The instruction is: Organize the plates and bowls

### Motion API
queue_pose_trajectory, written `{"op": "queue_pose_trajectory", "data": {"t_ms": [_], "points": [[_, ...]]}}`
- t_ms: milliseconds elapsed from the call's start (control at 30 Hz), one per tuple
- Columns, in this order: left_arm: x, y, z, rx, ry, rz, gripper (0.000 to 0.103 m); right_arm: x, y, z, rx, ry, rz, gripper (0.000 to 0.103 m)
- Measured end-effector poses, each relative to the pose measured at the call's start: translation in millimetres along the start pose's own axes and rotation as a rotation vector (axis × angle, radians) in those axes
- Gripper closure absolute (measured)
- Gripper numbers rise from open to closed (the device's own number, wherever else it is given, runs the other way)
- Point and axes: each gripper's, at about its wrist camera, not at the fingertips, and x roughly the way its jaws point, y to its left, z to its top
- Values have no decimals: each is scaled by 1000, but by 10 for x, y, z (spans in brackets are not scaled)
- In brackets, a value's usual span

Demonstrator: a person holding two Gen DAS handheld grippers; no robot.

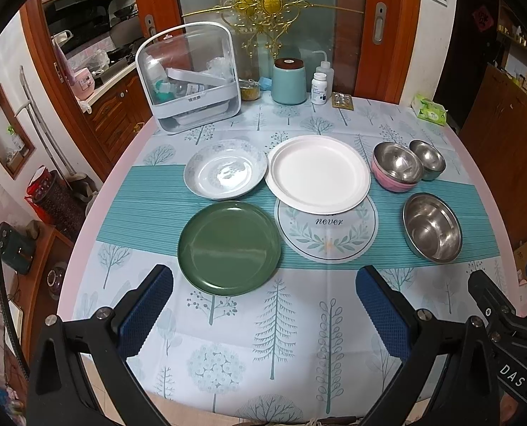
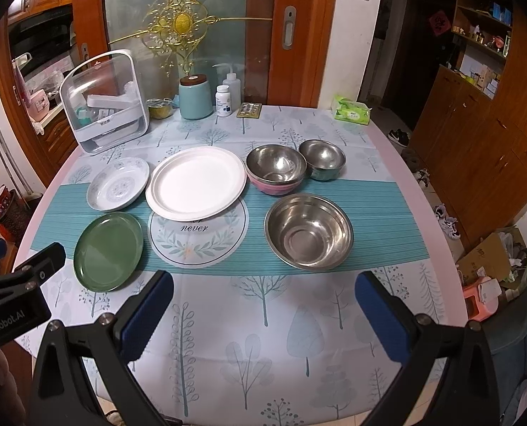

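A green plate (image 1: 229, 247) (image 2: 108, 251) lies nearest on the left of the table. Behind it sits a patterned plate (image 1: 225, 169) (image 2: 118, 183). White plates (image 1: 318, 173) (image 2: 196, 182) are stacked in the middle. A pink bowl with a steel bowl inside (image 1: 397, 171) (image 2: 276, 173) stands beside a small steel bowl (image 1: 427, 159) (image 2: 322, 159). A large steel bowl (image 1: 432, 226) (image 2: 309, 230) sits nearer on the right. My left gripper (image 1: 263, 305) is open above the near table edge, holding nothing. My right gripper (image 2: 263, 314) is open too, short of the large bowl.
At the back stand a clear storage box (image 1: 189, 78) (image 2: 103, 101), a teal canister (image 1: 288, 81), a pill bottle (image 1: 319, 88), a squeeze bottle (image 2: 231, 88) and a tissue pack (image 2: 351, 112). A round printed mat (image 1: 329, 234) lies under the white plates.
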Motion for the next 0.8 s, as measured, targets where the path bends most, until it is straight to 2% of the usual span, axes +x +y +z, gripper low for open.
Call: {"op": "queue_pose_trajectory", "data": {"t_ms": [800], "points": [[16,-4,-13,3,2,4,1,-1,9,-45,2,4,5,0]]}}
